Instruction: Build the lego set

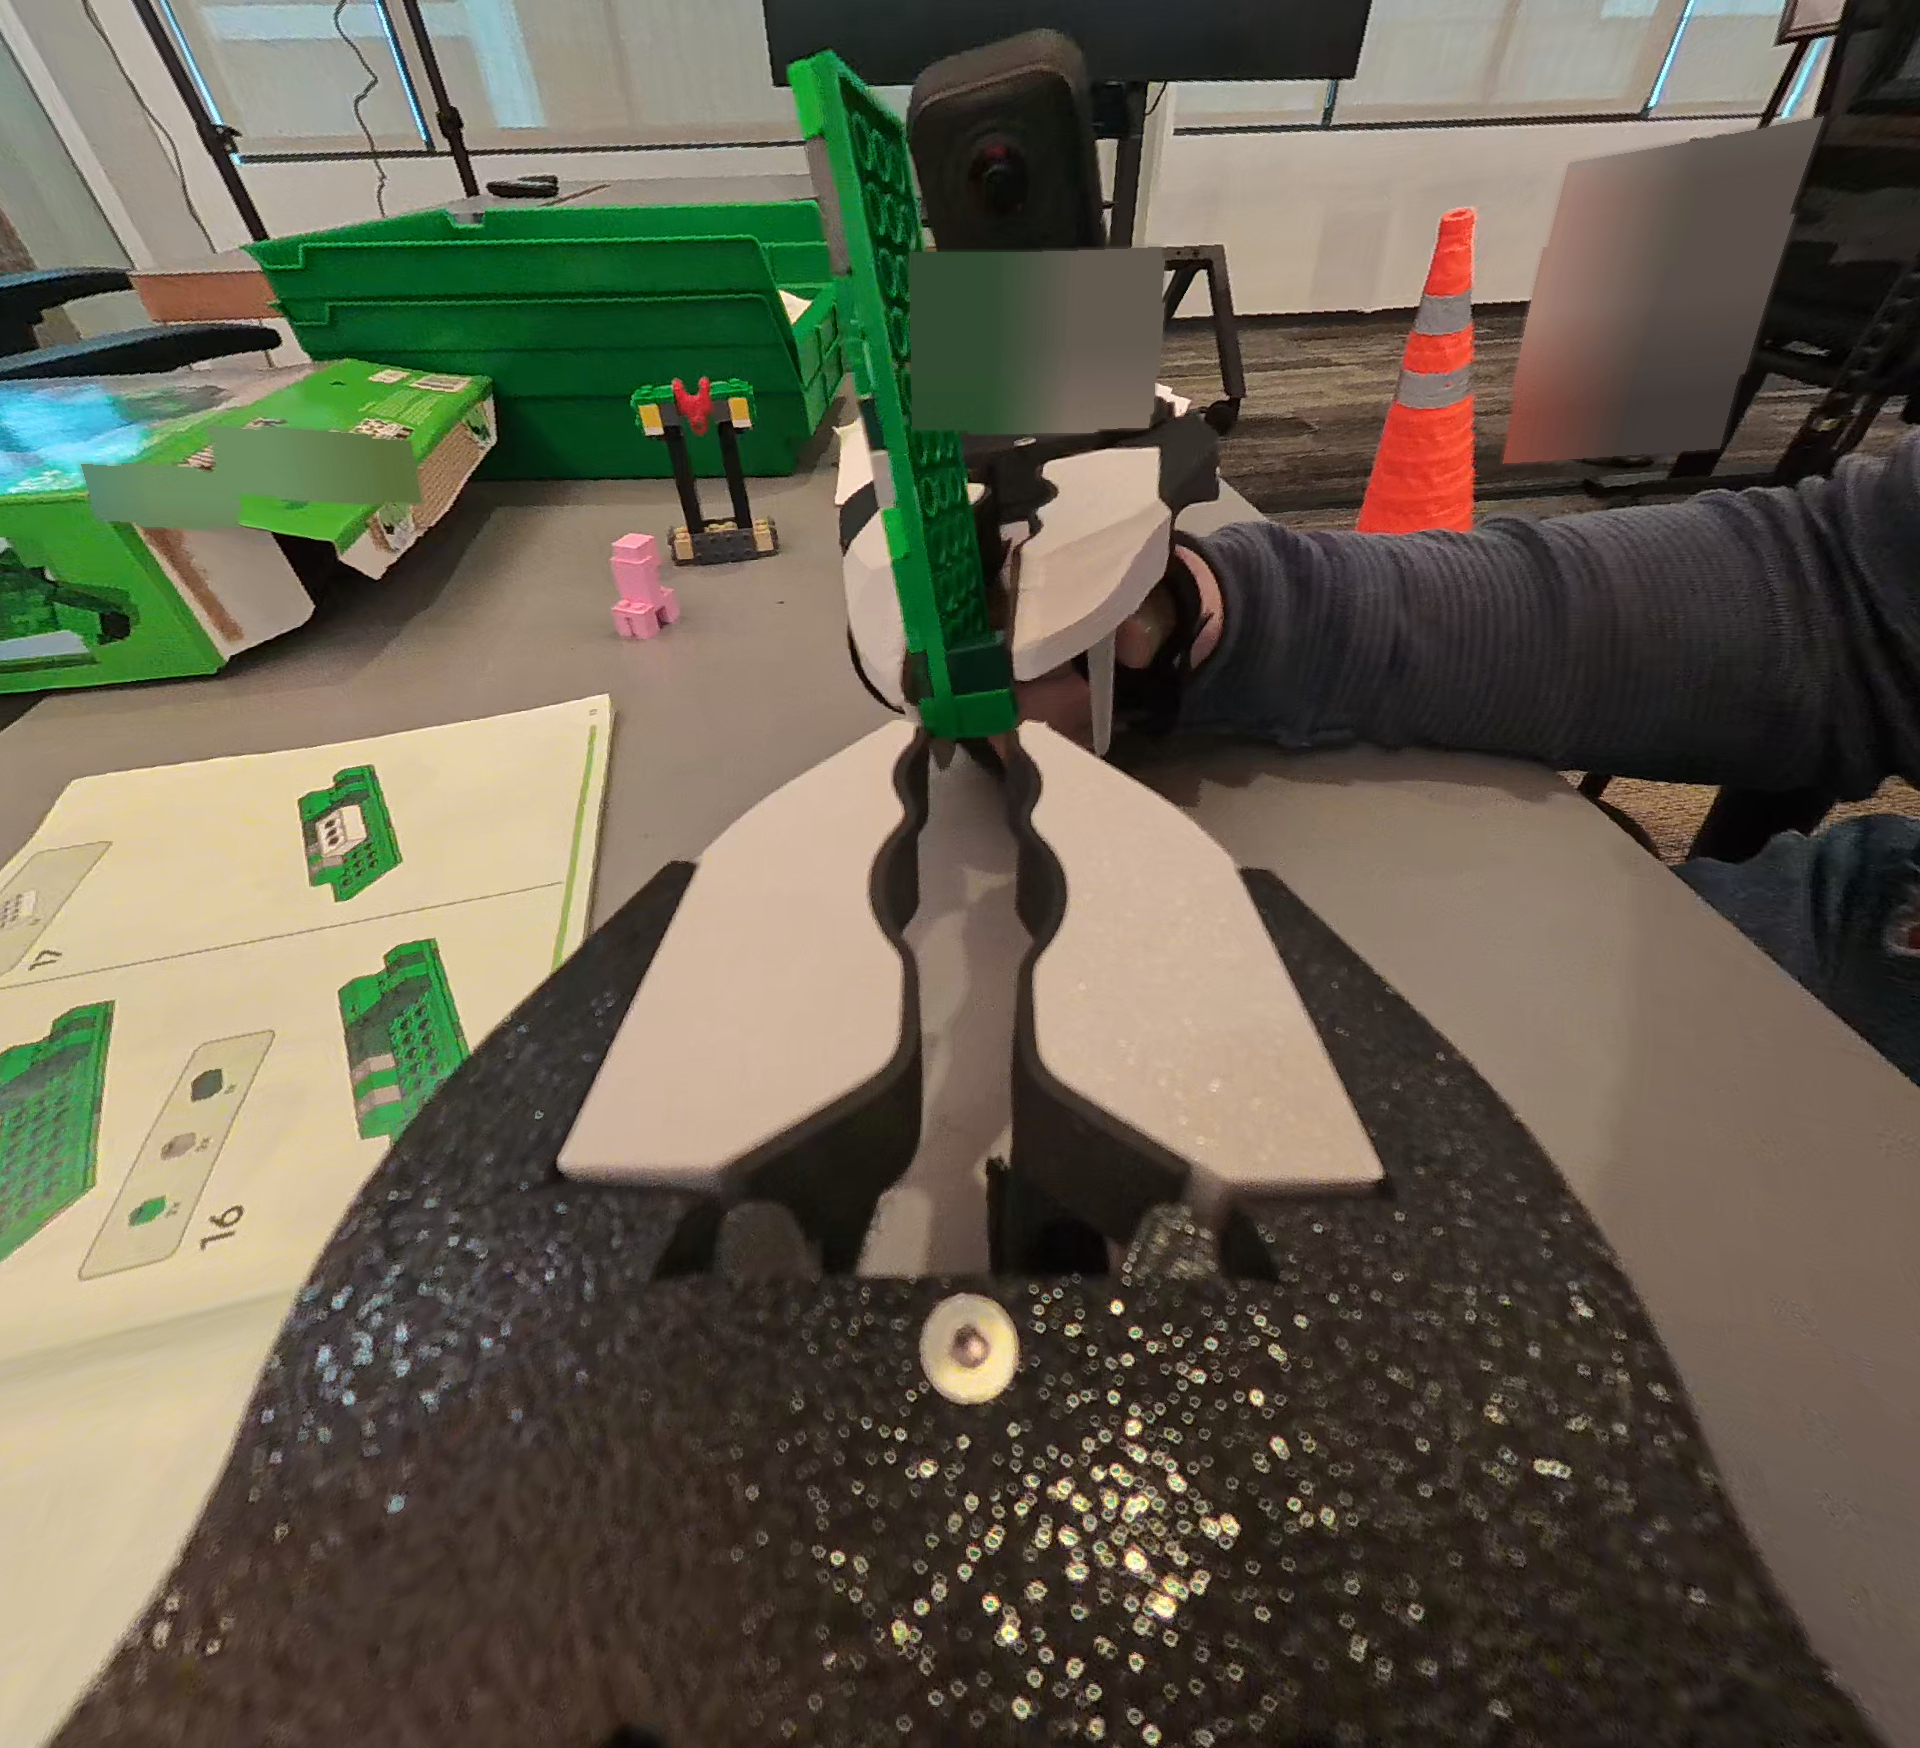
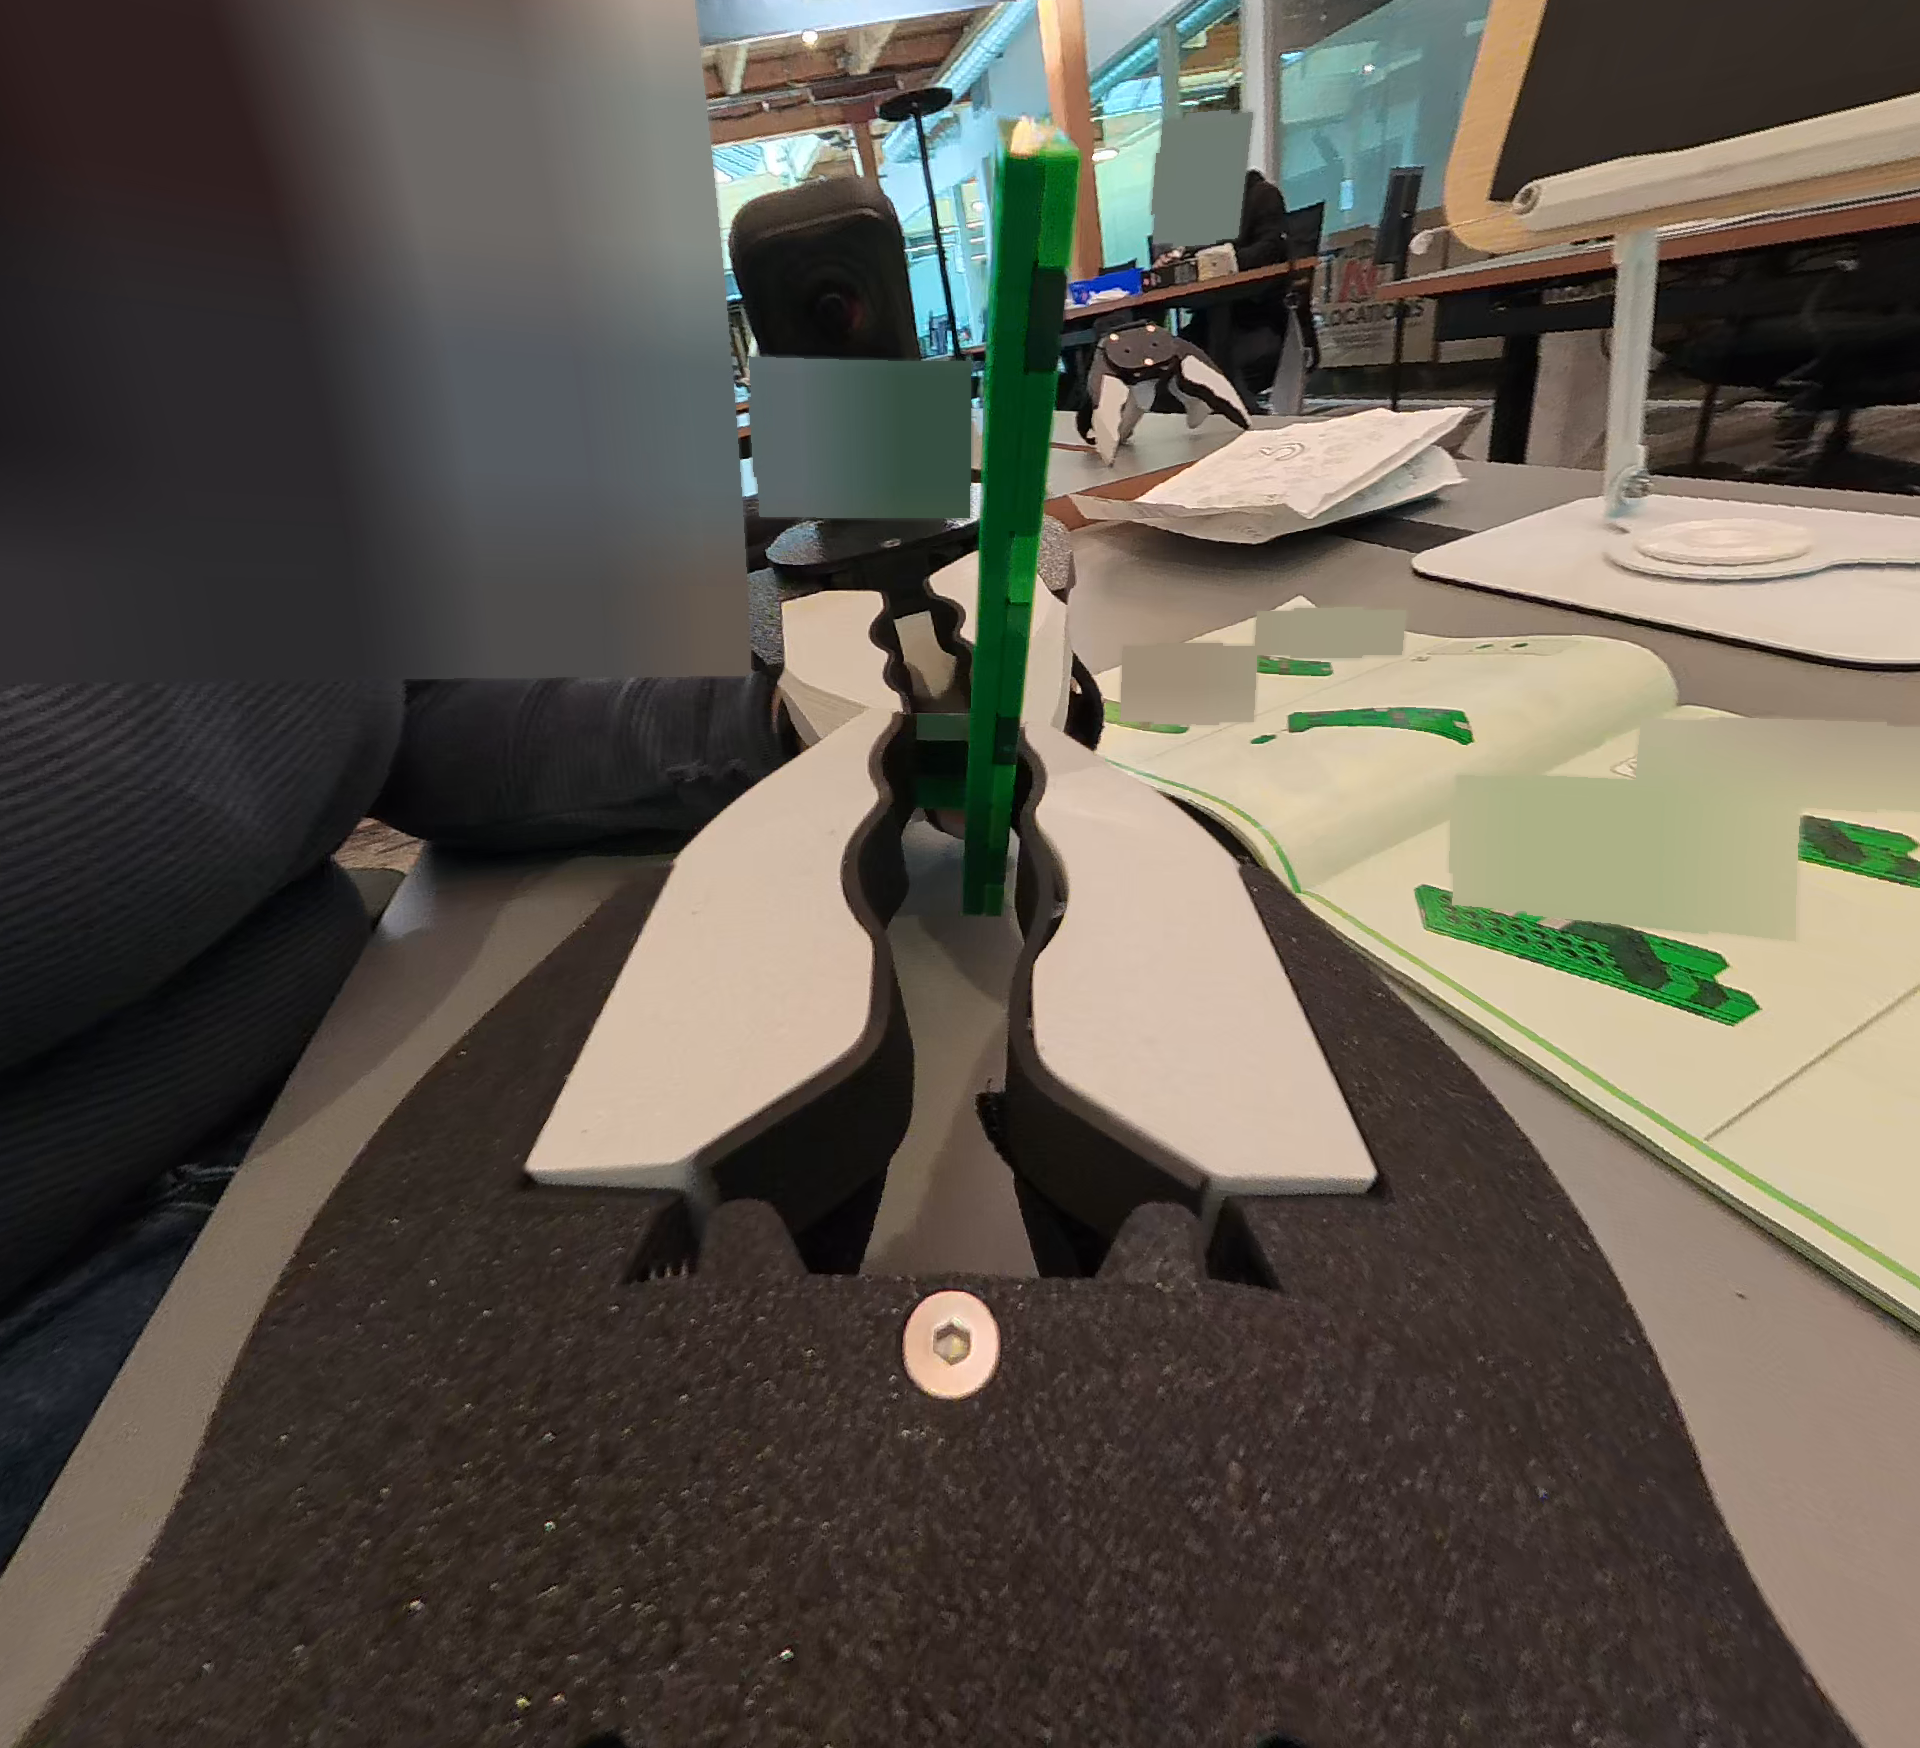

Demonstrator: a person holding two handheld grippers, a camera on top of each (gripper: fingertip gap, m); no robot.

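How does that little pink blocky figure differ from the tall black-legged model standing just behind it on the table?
The pink figure is one colour throughout; the black-legged model mixes black, green, yellow, grey and a red piece on top. The pink figure is short and chunky; the model is taller, with two thin posts and an open gap between them. The model rests on a flat base plate, while the figure stands on its own legs. Both stand upright on the grey table, untouched.
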